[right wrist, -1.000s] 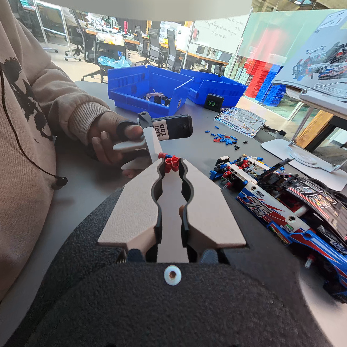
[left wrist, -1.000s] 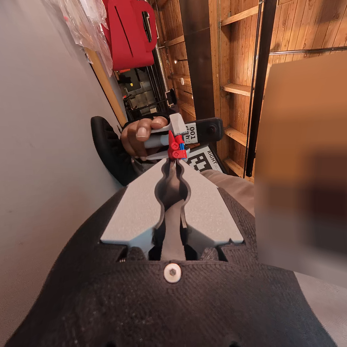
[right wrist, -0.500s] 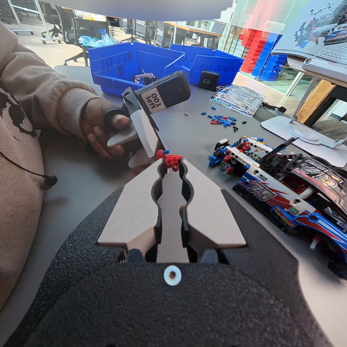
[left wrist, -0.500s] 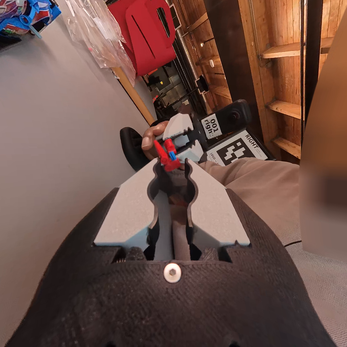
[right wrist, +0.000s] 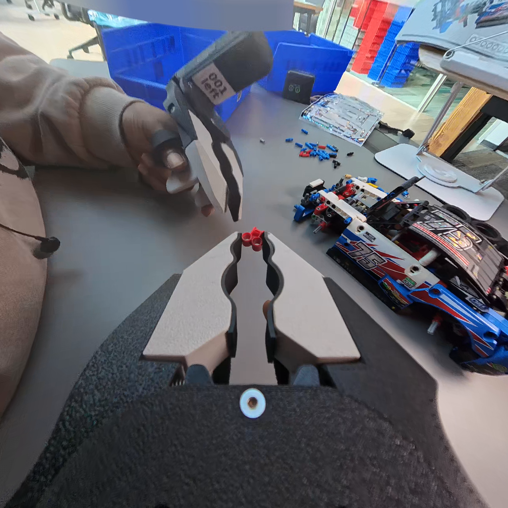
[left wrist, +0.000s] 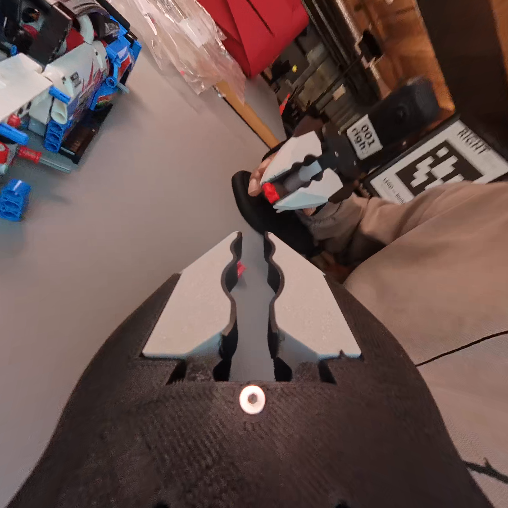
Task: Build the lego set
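The right gripper [right wrist: 252, 238] pinches a small red lego piece [right wrist: 253, 238] between its fingertips, above the grey table [right wrist: 137, 247]; the left wrist view shows the same red piece [left wrist: 270, 192] caught at the tips of that gripper [left wrist: 270, 193], with a hand [left wrist: 255, 181] behind it. The left gripper [left wrist: 252, 236] has its jaws parted with a narrow gap and nothing between the tips; a sliver of red [left wrist: 239, 268] shows by the inner edge of one finger, but it is too small to tell whether it is a part held there or something lying on the table beneath. In the right wrist view the left gripper [right wrist: 233, 209] hangs tilted downward, just beyond and above the red piece and apart from it, held by a hand [right wrist: 154, 154] in a beige sleeve [right wrist: 63, 115]. To the right on the table stands the partly built lego car [right wrist: 412, 255], blue, white and red with a dark roof, well apart from both grippers. Farther back lies a scatter of small blue, red and black loose parts [right wrist: 316, 151], then a printed sheet [right wrist: 341, 115] and two blue bins [right wrist: 165, 60]. A stand with a white base [right wrist: 439, 176] sits at the far right. In the left wrist view, clear plastic bags [left wrist: 192, 41] lie beyond the car [left wrist: 68, 82].
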The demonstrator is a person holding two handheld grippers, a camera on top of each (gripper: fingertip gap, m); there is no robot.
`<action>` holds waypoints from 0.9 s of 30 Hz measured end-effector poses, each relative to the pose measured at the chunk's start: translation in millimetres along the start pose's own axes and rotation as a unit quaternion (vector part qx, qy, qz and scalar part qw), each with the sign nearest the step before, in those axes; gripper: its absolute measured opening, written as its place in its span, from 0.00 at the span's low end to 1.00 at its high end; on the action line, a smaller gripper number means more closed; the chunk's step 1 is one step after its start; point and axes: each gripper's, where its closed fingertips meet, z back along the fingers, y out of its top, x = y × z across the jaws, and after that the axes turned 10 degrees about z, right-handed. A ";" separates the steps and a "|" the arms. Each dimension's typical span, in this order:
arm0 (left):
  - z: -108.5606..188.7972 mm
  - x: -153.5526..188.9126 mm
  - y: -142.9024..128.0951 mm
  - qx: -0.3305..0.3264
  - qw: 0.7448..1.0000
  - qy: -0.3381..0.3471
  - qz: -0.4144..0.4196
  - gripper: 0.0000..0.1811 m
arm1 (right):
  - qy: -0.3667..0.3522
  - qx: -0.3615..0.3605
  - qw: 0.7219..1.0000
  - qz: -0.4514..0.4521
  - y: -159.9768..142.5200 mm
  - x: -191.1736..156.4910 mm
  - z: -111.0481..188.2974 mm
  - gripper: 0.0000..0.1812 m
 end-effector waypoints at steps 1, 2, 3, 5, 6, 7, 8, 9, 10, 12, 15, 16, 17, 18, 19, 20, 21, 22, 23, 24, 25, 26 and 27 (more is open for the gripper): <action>0.7 -3.4 -4.3 -0.023 0.999 0.019 -0.032 0.09 | 0.011 -0.017 1.000 0.006 -5.3 -1.5 1.0 0.07; 0.6 -6.6 -8.8 -0.044 0.996 0.039 -0.066 0.11 | 0.030 -0.038 0.999 0.008 -12.0 -5.0 1.9 0.07; -0.5 -8.9 -14.1 -0.064 0.991 0.056 -0.101 0.12 | 0.051 -0.067 0.996 0.008 -20.9 -9.0 3.0 0.07; -6.2 -9.6 -27.5 -0.105 0.978 0.079 -0.161 0.14 | 0.092 -0.125 0.988 0.010 -40.0 -17.3 6.2 0.07; -10.5 -9.3 -34.3 -0.123 0.971 0.088 -0.187 0.15 | 0.110 -0.151 0.982 0.013 -49.0 -21.3 7.6 0.07; -15.0 -9.5 -40.5 -0.137 0.962 0.098 -0.213 0.15 | 0.119 -0.176 0.977 0.017 -57.0 -22.6 7.8 0.07; -19.4 -11.6 -46.0 -0.151 0.953 0.114 -0.238 0.16 | 0.121 -0.194 0.973 0.023 -62.7 -22.3 6.7 0.07; -23.5 -14.4 -51.0 -0.166 0.941 0.130 -0.263 0.17 | 0.129 -0.207 0.969 0.026 -66.4 -23.8 5.2 0.07; -27.1 -18.3 -53.8 -0.175 0.930 0.148 -0.286 0.18 | 0.141 -0.220 0.965 0.024 -69.4 -26.6 3.8 0.07; -30.9 -27.1 -57.9 -0.195 0.908 0.181 -0.323 0.18 | 0.153 -0.239 0.959 0.017 -73.9 -29.2 0.0 0.07; -32.0 -32.4 -56.4 -0.196 0.894 0.204 -0.346 0.14 | 0.162 -0.255 0.953 0.011 -78.8 -31.7 -2.9 0.07; -31.7 -33.4 -55.1 -0.193 0.894 0.208 -0.347 0.11 | 0.163 -0.256 0.953 0.009 -78.6 -32.3 -3.3 0.07; -31.3 -34.3 -53.9 -0.191 0.892 0.211 -0.352 0.08 | 0.163 -0.258 0.952 0.008 -78.8 -32.5 -3.1 0.07; -31.2 -34.5 -53.5 -0.190 0.888 0.210 -0.362 0.08 | 0.164 -0.260 0.952 0.010 -79.2 -33.3 -2.5 0.07; -30.6 -35.3 -52.3 -0.188 0.885 0.213 -0.369 0.08 | 0.165 -0.260 0.951 0.016 -79.4 -34.1 -1.8 0.07; -29.8 -36.2 -51.0 -0.187 0.883 0.214 -0.374 0.08 | 0.167 -0.258 0.951 0.020 -79.1 -35.2 -1.1 0.09; -28.9 -36.1 -50.0 -0.185 0.886 0.210 -0.371 0.07 | 0.168 -0.255 0.952 0.021 -78.3 -36.4 -0.5 0.11; -28.7 -32.8 -48.1 -0.175 0.898 0.195 -0.355 0.07 | 0.169 -0.247 0.954 0.022 -76.3 -36.6 -0.1 0.13; -28.5 -25.5 -44.4 -0.156 0.918 0.168 -0.324 0.07 | 0.164 -0.230 0.959 0.027 -72.1 -34.4 -0.1 0.15; -27.8 -15.6 -38.7 -0.132 0.941 0.131 -0.283 0.07 | 0.158 -0.206 0.965 0.034 -65.1 -31.5 0.5 0.16; -26.0 -2.2 -30.2 -0.097 0.963 0.081 -0.237 0.07 | 0.156 -0.176 0.971 0.042 -55.6 -30.2 2.3 0.18; -22.0 12.3 -20.0 -0.060 0.980 0.026 -0.188 0.07 | 0.149 -0.139 0.978 0.052 -42.3 -28.4 3.9 0.18; -16.2 24.2 -9.6 -0.026 0.989 -0.024 -0.140 0.07 | 0.138 -0.095 0.984 0.059 -26.0 -26.3 5.8 0.18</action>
